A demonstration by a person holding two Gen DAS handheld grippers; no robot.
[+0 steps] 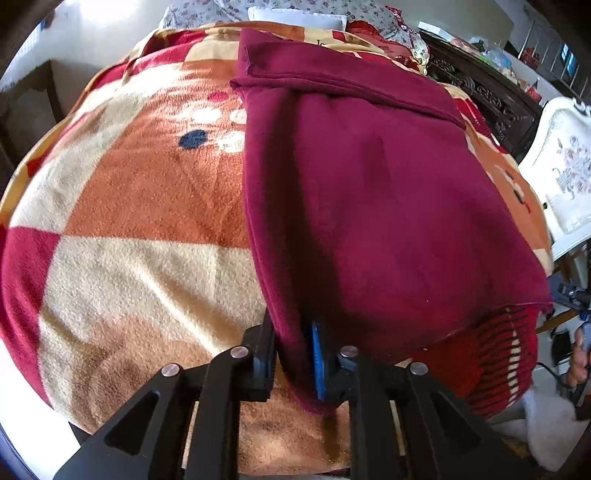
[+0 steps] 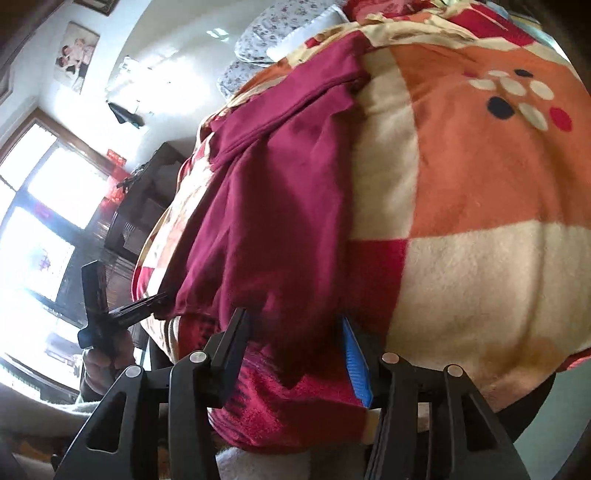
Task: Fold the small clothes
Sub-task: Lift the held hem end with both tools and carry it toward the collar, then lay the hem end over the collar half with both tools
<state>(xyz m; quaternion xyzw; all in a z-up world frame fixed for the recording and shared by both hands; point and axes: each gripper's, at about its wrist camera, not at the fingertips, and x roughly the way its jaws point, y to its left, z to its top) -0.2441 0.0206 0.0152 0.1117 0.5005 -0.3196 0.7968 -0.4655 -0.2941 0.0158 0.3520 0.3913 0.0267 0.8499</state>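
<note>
Left gripper (image 1: 295, 354) pinches maroon garment (image 1: 369, 206); right gripper (image 2: 295, 347) stands apart.

A checkered fleece blanket (image 1: 140, 229) lies before floral pillows (image 1: 207, 11).

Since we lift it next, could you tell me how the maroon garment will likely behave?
Probably floppy: the maroon garment drapes and creases over the blanket. Likely light, since its pinched edge hangs limp. Its soft knit should cling rather than slide.

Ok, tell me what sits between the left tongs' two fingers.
A fold of the maroon fleece garment, pinched at its near edge by the left tongs, seen in the left wrist view.
</note>
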